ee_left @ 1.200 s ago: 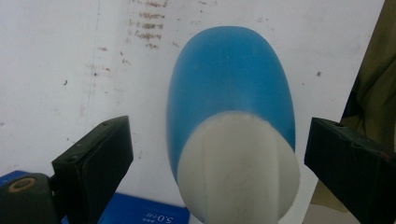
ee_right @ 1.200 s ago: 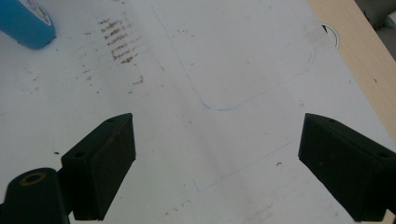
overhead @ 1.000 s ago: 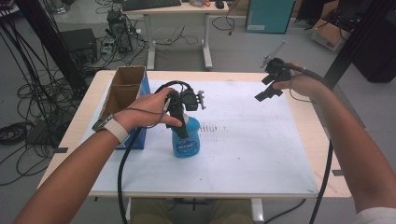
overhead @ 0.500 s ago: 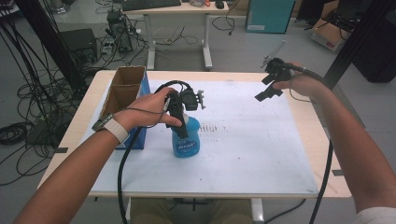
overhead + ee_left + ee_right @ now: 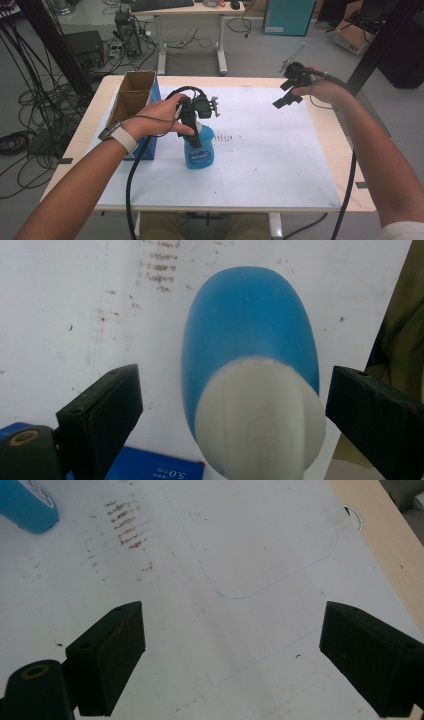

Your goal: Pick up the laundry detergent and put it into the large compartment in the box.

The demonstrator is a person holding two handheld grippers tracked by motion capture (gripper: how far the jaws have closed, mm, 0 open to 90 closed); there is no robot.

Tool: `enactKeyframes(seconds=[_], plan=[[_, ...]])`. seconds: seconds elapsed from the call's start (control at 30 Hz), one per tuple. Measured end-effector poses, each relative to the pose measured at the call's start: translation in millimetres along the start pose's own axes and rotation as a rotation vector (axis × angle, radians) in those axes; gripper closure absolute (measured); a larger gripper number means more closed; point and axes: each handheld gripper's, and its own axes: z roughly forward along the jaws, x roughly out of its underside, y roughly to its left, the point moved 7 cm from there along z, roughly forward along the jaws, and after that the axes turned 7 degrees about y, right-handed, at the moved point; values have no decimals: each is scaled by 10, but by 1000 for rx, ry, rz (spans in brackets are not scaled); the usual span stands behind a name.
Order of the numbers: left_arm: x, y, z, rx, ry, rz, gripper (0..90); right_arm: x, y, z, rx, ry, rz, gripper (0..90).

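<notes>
Directly between the left gripper's [image 5: 230, 410] spread jaws stands the blue bottle [image 5: 250, 345], white cap [image 5: 260, 420] untouched.

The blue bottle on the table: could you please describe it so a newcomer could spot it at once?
On the white mat covering the table, look left of centre, beside the open cardboard box. The blue bottle stands upright there with a white cap, between the open left tongs; nothing else on the mat is blue plastic.
</notes>
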Motion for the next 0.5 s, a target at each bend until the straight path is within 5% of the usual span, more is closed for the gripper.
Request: enactKeyframes(seconds=[0.5], plan=[[2, 1, 0, 0, 0, -1, 86, 0, -4, -2, 0, -3, 1, 110]])
